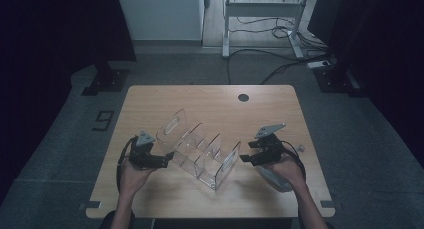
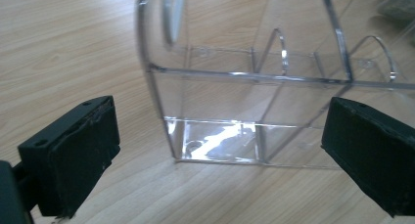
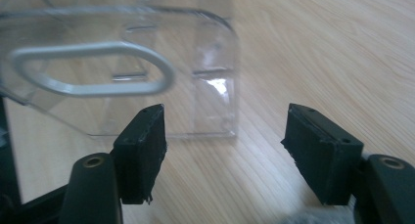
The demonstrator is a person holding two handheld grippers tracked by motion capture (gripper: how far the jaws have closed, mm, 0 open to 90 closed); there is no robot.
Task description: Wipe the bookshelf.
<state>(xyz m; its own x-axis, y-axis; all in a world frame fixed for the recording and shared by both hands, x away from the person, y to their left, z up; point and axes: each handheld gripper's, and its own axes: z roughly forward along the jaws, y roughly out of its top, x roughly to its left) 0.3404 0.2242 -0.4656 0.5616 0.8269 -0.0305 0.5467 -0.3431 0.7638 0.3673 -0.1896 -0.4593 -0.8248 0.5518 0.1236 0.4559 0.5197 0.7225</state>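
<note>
Dim room, grey floor (image 1: 60, 154); wooden worktop (image 1: 210, 96) carrying one clear organiser, a gripper at each end.

Clear acrylic organiser (image 1: 200, 149), several dividers, lies mid-worktop on the near half; long axis runs diagonally, one handle-slot end panel toward far left, the other toward near right. Left gripper (image 1: 167, 160) beside its left side: fingers (image 2: 78, 153) wide apart, the organiser's corner between them, untouched. Right gripper (image 1: 246, 158) just off the near-right end panel: fingers (image 3: 142, 150) partly open, holding nothing, panel ahead of them and apart.
</note>
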